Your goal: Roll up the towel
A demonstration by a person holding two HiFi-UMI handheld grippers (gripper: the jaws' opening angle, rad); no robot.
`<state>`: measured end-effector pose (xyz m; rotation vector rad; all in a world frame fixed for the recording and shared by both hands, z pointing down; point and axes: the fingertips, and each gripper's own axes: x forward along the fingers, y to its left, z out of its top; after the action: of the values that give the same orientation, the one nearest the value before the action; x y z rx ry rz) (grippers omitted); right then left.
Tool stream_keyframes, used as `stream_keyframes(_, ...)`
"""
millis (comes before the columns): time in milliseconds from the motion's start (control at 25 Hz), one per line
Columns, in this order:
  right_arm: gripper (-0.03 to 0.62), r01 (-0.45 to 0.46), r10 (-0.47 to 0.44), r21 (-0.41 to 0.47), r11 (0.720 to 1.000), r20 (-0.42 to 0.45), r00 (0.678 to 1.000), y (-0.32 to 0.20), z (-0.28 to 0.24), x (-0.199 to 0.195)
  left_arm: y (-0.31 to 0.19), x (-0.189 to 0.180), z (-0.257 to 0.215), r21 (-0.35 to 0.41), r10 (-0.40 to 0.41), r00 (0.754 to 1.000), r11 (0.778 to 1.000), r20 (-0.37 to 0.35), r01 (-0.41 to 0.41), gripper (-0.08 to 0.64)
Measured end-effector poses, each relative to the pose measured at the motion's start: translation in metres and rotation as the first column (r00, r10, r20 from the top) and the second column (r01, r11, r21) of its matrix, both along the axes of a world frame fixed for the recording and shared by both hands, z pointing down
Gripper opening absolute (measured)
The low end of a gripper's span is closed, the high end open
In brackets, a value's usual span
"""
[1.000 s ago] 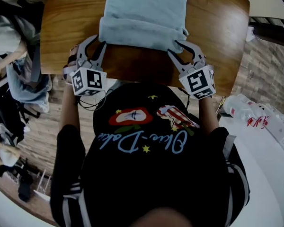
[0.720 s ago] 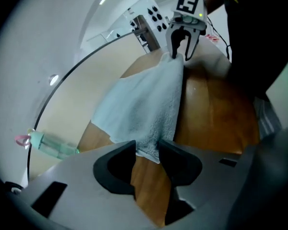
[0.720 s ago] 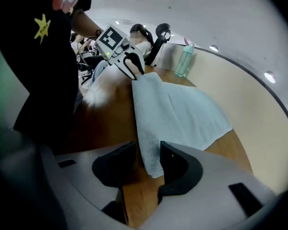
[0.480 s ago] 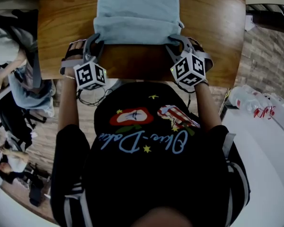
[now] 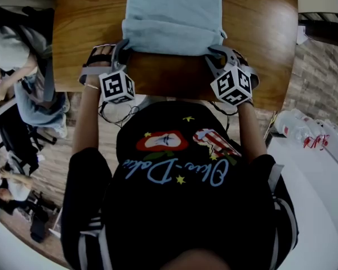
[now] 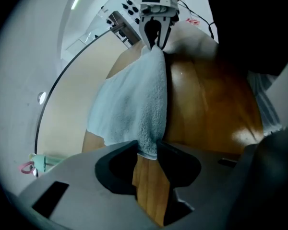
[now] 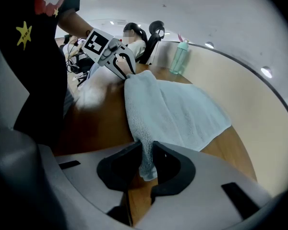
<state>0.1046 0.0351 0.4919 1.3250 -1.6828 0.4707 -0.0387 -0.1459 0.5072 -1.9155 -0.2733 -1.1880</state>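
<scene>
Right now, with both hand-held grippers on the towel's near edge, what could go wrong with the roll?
The left hand-held gripper and right hand-held gripper have just been closing on the towel, pinching only the roll's end corners: a corner could slip free. The middle of the roll is unheld and might sag or unroll.

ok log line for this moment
left gripper: just closed on towel corner | right gripper: just closed on other corner | towel: near edge rolled, on table

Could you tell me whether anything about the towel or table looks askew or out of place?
Nothing stands out. The towel lies straight on the wooden table, its near edge turned over evenly. The left gripper and right gripper have just been closing their jaws, each on a near corner.
</scene>
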Motion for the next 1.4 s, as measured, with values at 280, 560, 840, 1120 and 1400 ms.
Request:
stream_keyframes(280, 0.038, -0.016, 0.016, 0.008, 1.0, 0.063, 0.998, 0.009, -0.01, -0.015, 0.008, -0.02, -0.005, -0.027, -0.017, 1.0, 0.999, 0.015, 0.017, 0.032)
stream_keyframes(560, 0.04, 0.01, -0.001, -0.034, 0.999, 0.247, 0.969, 0.039, -0.022, -0.063, 0.04, -0.074, -0.012, -0.142, 0.012, 0.993, 0.99, 0.115, 0.005, 0.032)
stream_keyframes(840, 0.04, -0.109, 0.106, -0.02, 0.994, 0.476, 0.873, 0.049, -0.039, -0.073, 0.047, -0.087, -0.033, -0.335, -0.074, 0.988, 0.935, 0.132, 0.114, 0.032)
stream_keyframes(1120, 0.04, -0.222, 0.163, 0.053, 0.974, 0.52, 0.839, 0.021, -0.061, -0.033, 0.01, -0.043, -0.056, -0.305, -0.176, 0.984, 0.937, 0.011, 0.171, 0.033)
stream_keyframes(1400, 0.04, -0.213, 0.171, 0.082, 0.974, 0.357, 0.918, -0.007, -0.054, 0.013, -0.015, -0.005, -0.049, -0.237, -0.248, 0.968, 0.942, -0.02, 0.237, 0.032)
